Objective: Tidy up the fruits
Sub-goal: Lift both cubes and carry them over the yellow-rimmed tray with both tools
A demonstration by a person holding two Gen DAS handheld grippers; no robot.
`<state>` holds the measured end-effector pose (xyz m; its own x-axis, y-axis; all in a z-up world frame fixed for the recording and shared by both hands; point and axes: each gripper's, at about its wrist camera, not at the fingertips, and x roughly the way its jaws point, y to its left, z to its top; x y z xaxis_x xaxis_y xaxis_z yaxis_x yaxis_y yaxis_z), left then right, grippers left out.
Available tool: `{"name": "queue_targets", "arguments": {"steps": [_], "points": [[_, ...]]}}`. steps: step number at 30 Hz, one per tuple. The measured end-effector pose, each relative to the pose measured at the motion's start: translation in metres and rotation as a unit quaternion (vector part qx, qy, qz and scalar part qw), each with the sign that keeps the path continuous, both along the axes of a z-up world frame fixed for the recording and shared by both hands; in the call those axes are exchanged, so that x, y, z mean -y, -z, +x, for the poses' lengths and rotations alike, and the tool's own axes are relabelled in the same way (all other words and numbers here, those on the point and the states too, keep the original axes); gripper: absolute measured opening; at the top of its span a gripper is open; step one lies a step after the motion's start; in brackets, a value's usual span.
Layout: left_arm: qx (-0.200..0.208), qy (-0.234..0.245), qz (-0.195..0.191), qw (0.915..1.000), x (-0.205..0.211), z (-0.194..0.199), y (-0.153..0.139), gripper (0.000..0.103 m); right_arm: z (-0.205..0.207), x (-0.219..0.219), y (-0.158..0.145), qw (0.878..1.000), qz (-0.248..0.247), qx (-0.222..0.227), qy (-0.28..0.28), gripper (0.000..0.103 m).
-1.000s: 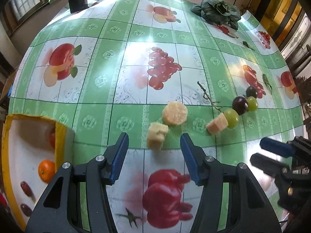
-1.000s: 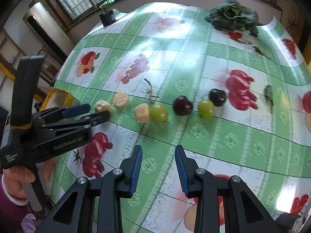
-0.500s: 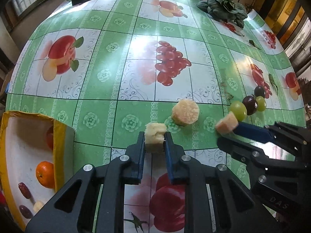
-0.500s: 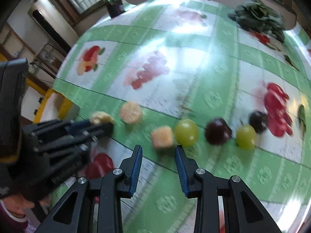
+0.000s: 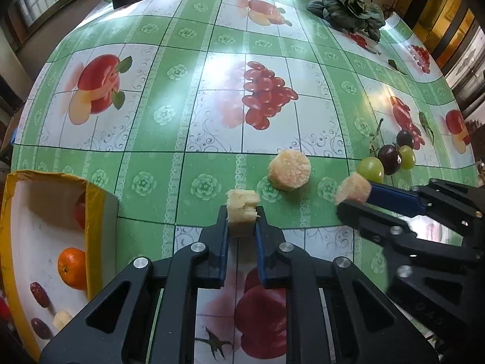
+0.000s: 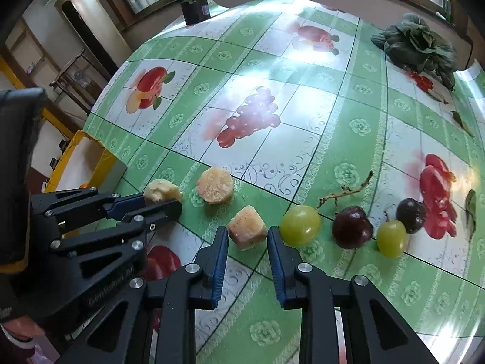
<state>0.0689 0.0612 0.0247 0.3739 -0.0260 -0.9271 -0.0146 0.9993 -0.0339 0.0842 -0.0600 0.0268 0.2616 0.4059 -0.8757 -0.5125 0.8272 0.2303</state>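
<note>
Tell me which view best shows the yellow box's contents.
Left wrist: the yellow box lies open, showing an orange and dark dates. Right wrist catches only its corner behind the left gripper.

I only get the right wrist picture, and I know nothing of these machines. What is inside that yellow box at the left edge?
Observer: The left wrist view looks down into the yellow box: an orange lies in it.
Visitor: Is anything else in there?
Observer: Yes, two dark red dates lie near the box's close end.
Visitor: And the other tongs, do they really hold that pale lump?
Observer: From their own camera, yes: the left tongs are shut on the pale fruit piece, with one finger pressed on each side.
</note>
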Motion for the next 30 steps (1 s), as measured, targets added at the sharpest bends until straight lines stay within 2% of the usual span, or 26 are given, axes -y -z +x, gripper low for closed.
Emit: {"name": "queue_targets", "arguments": {"steps": [5,17,23,30], "points": [[0.006,-0.003,0.001,1.0,0.002,-0.008,-0.009,0.014,-0.013,0.014,-0.014,1.0,-0.004,0.015,0.007,0.026],[0.038,0.016,0.003,0.9992,0.031,-0.038,-0.042,0.014,-0.042,0.062,-0.039,0.997,-0.02,0.027,0.069,0.026],[0.046,0.018,0.005,0.9988,0.036,-0.052,-0.054,0.014,-0.06,0.062,-0.049,0.997,-0.019,0.033,0.067,0.026],[0.055,0.001,0.014,0.9984,0.021,-0.069,-0.065,0.014,-0.077,0.046,-0.059,0.998,-0.015,0.038,0.045,0.026]]}}
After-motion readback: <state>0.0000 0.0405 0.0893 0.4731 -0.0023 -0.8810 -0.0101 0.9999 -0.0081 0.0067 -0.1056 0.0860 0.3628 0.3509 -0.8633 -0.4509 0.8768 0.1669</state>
